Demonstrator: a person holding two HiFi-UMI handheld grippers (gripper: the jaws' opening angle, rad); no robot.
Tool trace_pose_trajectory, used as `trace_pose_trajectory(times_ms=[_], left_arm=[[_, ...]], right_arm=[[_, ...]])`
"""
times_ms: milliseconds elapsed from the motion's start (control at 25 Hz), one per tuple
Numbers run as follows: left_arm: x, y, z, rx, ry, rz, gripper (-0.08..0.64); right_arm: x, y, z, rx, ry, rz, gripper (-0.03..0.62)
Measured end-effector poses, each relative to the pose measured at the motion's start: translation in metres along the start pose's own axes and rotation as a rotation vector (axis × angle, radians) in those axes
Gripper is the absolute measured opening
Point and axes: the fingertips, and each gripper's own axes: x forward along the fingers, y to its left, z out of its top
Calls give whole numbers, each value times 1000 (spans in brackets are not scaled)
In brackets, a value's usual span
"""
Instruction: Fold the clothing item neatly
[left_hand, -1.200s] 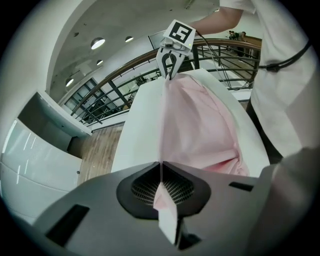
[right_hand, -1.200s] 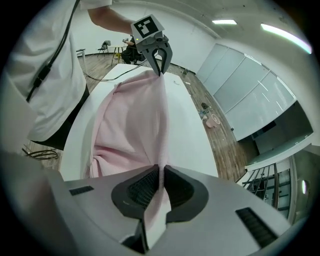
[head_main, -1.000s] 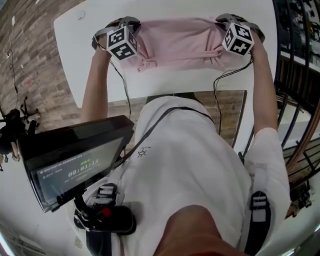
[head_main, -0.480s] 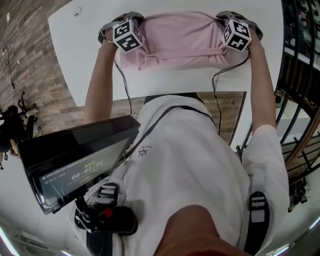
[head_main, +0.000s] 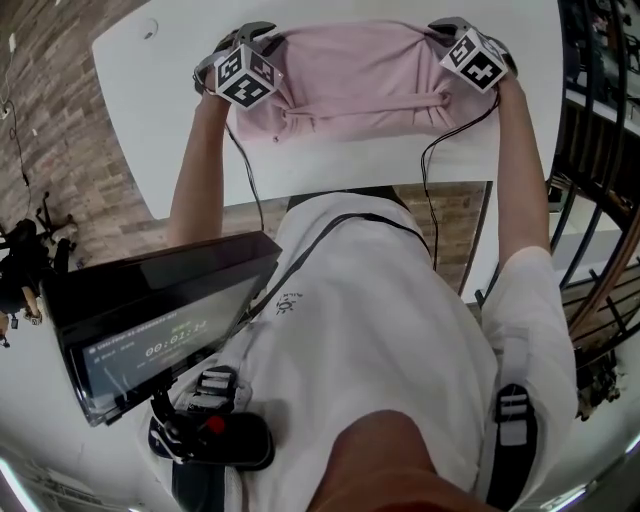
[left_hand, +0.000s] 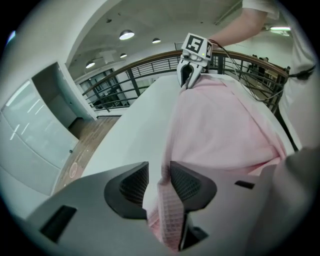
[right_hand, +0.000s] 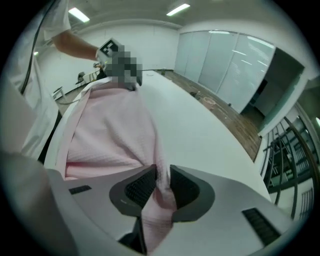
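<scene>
A pink garment (head_main: 350, 80) lies folded across the white table (head_main: 150, 120), with a cord-like seam along its near edge. My left gripper (head_main: 258, 38) is at its left end and my right gripper (head_main: 447, 30) at its right end. In the left gripper view my left gripper (left_hand: 159, 182) has just been opening: a strip of the pink garment (left_hand: 220, 130) hangs between the jaws against one pad, with a gap on the other side. In the right gripper view my right gripper (right_hand: 161, 187) is shut on a pinch of the pink garment (right_hand: 115, 135).
The table's near edge runs just below the garment, with brick-patterned floor to the left. A dark screen (head_main: 150, 320) hangs at the person's chest. A metal railing (head_main: 600, 150) stands on the right. The table stretches on beyond the garment.
Both marker cubes have rolled and shifted slightly toward the far side of the table. The garment's near edge now lies straighter and flatter.
</scene>
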Motion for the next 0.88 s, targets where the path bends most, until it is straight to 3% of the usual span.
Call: trace_pose_trajectory(times_ms=[80, 120, 240, 320, 360, 400, 440, 560, 720, 880], left_arm=[[-8, 14, 4, -43, -27, 70, 157], [-14, 23, 7, -77, -48, 105, 177], [-44, 45, 15, -241, -155, 202, 181], [-66, 49, 22, -349, -232, 244, 180], [-75, 45, 25, -390, -262, 253, 179], [-81, 38, 29, -424, -284, 252, 179], [-83, 27, 31, -451, -295, 248, 168], [-69, -10, 29, -511, -252, 262, 3], [-37, -39, 16, -571, -145, 333, 3], [-22, -33, -13, -669, -83, 390, 3]], right_arm=[[-12, -17, -3, 99, -61, -106, 158], [-21, -26, -4, 135, -89, -168, 173], [-56, -39, -4, 224, -171, -331, 173], [-75, -35, -8, 317, -240, -396, 172], [-79, -28, -10, 378, -279, -404, 134], [-81, -19, -13, 442, -318, -403, 21], [-79, -11, -16, 502, -350, -397, 3], [-65, 10, -28, 606, -372, -400, 3], [-49, 12, -38, 650, -353, -456, 3], [-30, 2, -53, 605, -264, -499, 3]])
